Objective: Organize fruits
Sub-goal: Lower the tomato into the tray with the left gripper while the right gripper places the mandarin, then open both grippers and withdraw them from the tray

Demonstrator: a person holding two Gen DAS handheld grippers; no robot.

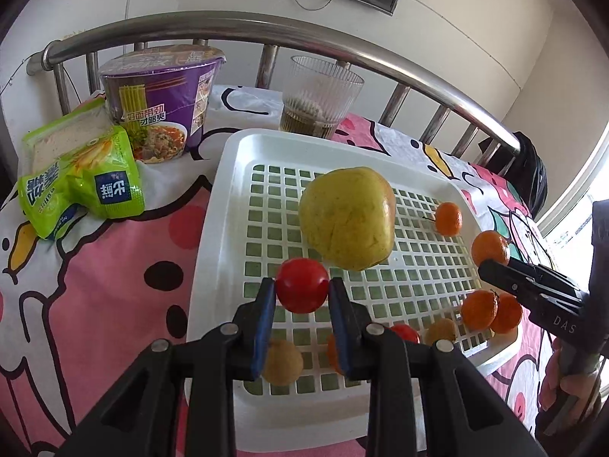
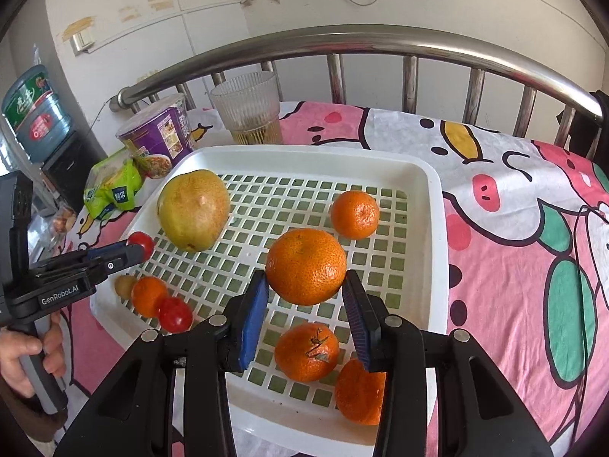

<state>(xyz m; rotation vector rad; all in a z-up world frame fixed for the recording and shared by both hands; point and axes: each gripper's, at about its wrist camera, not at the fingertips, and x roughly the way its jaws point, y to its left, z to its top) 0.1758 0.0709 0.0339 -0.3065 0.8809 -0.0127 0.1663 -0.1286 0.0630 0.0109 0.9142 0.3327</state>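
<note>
My left gripper [image 1: 302, 290] is shut on a red tomato [image 1: 302, 280] over the near left part of the white slotted tray [image 1: 228, 175]. My right gripper [image 2: 306, 285] is shut on a large orange [image 2: 306, 262] over the tray's [image 2: 434, 228] middle. A yellow-green pear [image 1: 348, 217] lies at the tray's far left. Three more oranges [image 2: 354, 214] [image 2: 306, 352] [image 2: 359, 392] lie on the right side. At the near left corner sit another orange [image 2: 148, 295], a second tomato [image 2: 175, 314] and a small brown fruit [image 2: 125, 285].
The tray rests on a pink cartoon-print cloth [image 1: 114, 266]. Behind it stand a ribbed glass with liquid [image 1: 319, 99] and a purple noodle cup [image 1: 160, 103], with green snack packets [image 1: 83, 179] to the left. A steel rail [image 1: 266, 34] runs along the far edge.
</note>
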